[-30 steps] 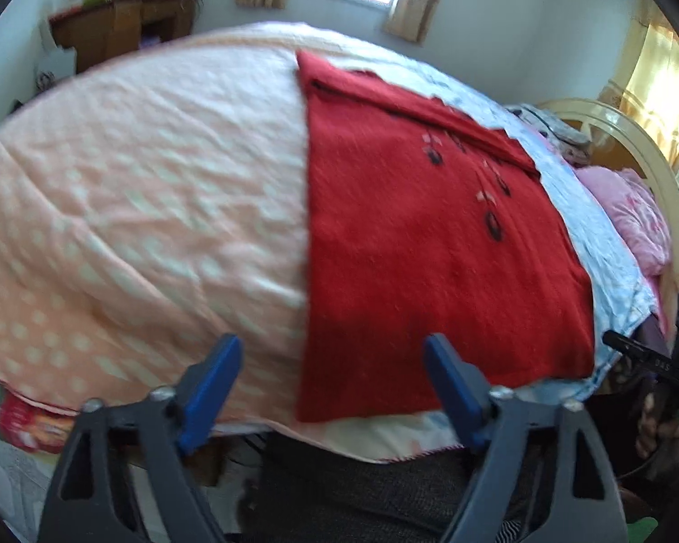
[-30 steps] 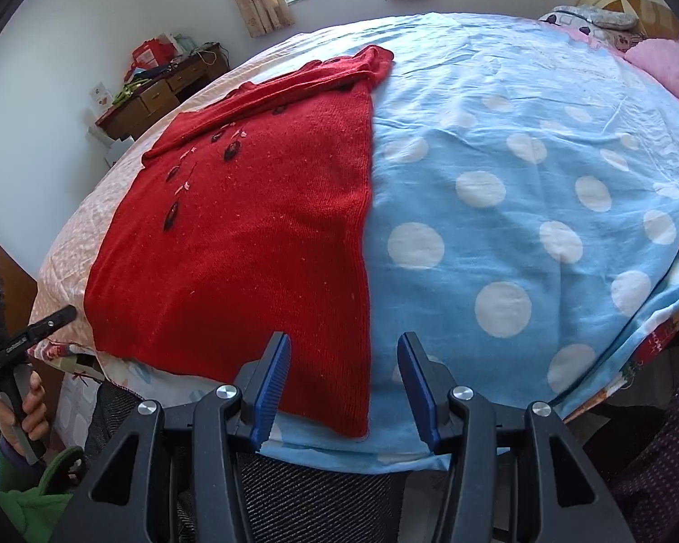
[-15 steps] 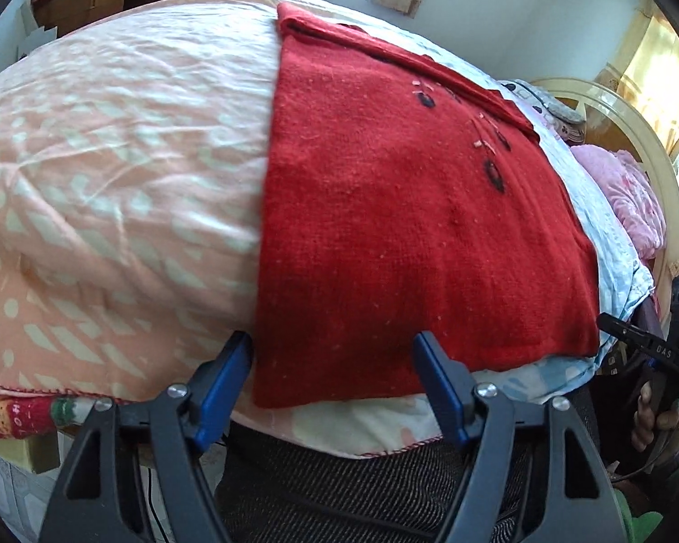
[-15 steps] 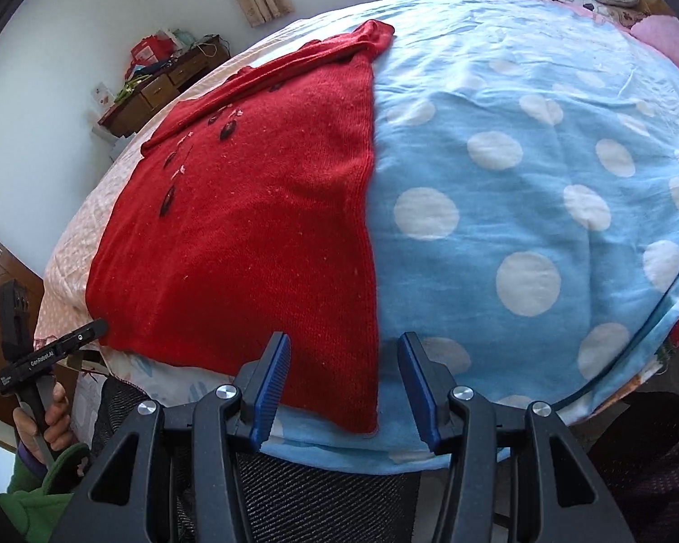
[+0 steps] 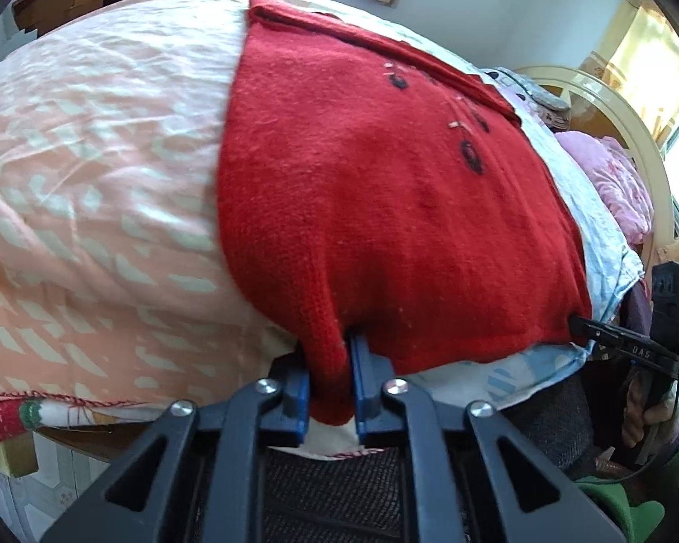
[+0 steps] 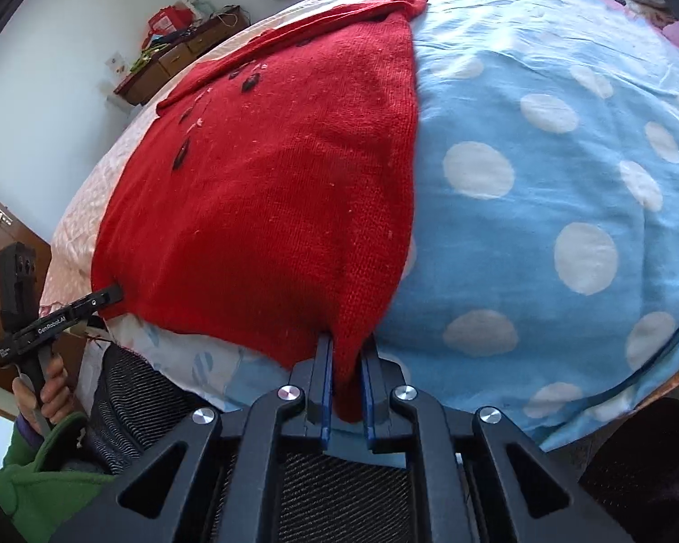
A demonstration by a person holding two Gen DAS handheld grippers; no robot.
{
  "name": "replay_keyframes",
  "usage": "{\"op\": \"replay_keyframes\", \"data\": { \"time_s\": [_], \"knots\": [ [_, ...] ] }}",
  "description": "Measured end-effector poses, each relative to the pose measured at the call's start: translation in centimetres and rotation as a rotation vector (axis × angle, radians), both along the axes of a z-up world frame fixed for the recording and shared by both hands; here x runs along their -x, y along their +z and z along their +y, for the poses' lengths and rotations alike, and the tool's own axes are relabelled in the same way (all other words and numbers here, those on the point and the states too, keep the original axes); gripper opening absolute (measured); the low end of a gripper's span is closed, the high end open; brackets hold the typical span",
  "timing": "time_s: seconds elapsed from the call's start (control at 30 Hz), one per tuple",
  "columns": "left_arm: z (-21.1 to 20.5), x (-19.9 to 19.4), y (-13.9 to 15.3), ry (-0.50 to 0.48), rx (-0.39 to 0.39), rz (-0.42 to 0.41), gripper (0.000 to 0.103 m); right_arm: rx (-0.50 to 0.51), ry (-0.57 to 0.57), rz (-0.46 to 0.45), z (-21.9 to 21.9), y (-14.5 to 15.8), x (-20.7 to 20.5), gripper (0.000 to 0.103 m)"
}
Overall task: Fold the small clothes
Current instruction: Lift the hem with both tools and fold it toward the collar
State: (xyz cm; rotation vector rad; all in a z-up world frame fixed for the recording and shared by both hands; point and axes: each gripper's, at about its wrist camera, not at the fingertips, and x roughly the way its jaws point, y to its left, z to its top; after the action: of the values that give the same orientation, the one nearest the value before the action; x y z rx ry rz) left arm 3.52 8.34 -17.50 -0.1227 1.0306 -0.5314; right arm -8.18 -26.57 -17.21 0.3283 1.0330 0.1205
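Sweater: red knit sweater [image 5: 384,208] lies flat on the bed, stretching away ahead of both claws; its near hem corners are pinched up, one in each claw; dark stitched motifs [image 6: 182,154] run down its front, far ahead of the right claw and to its left; a sleeve is folded along the far edge.
Bed: the sweater rests across a seam where two covers meet, straight ahead of the claws.
Blue cover: blue cover with white dots [image 6: 566,172] spreads ahead and to the right of the right claw; the sweater's right edge lies on it.
Pink cover: pink patterned cover [image 5: 90,172] spreads ahead and to the left of the left claw; the sweater's left edge lies on it.
Headboard: cream curved headboard [image 5: 629,126] stands far ahead and to the right of the left claw.
Desk: wooden desk [image 6: 181,59] with clutter on top stands far ahead and left of the right claw, against the wall.
Left claw: left claw [image 5: 329,389] is clenched on the sweater's near left corner; red knit fills the gap between its blue pads [image 5: 299,402].
Right claw: right claw [image 6: 346,389] is clenched on the sweater's near right corner; a red fold hangs between its blue pads [image 6: 325,389].
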Motion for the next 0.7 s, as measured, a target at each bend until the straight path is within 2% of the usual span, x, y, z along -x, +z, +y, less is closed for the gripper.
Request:
{"op": "replay_keyframes", "data": {
  "time_s": [0.07, 0.2, 0.37, 0.57, 0.7],
  "knots": [
    [0.0, 0.1, 0.9, -0.010, 0.024, -0.006, 0.013, -0.034, 0.022, -0.005, 0.0, 1.0, 0.1, 0.007],
    [0.8, -0.5, 3.8, -0.015, 0.102, -0.026, 0.012, -0.132, 0.039, -0.103, -0.6, 5.3, 0.3, 0.007],
    [0.9, -4.9, 7.1, 0.007, 0.138, -0.019, 0.012, -0.223, 0.009, -0.206, -2.1, 9.6, -2.0, 0.007],
    [-0.2, -10.8, 9.1, 0.042, 0.057, -0.042, 0.012, -0.233, -0.084, -0.260, -4.2, 11.1, -7.4, 0.007],
    [-1.5, -14.8, 8.3, 0.079, -0.012, -0.019, 0.012, -0.247, -0.182, -0.241, -6.0, 10.0, -11.5, 0.007]
  ]
}}
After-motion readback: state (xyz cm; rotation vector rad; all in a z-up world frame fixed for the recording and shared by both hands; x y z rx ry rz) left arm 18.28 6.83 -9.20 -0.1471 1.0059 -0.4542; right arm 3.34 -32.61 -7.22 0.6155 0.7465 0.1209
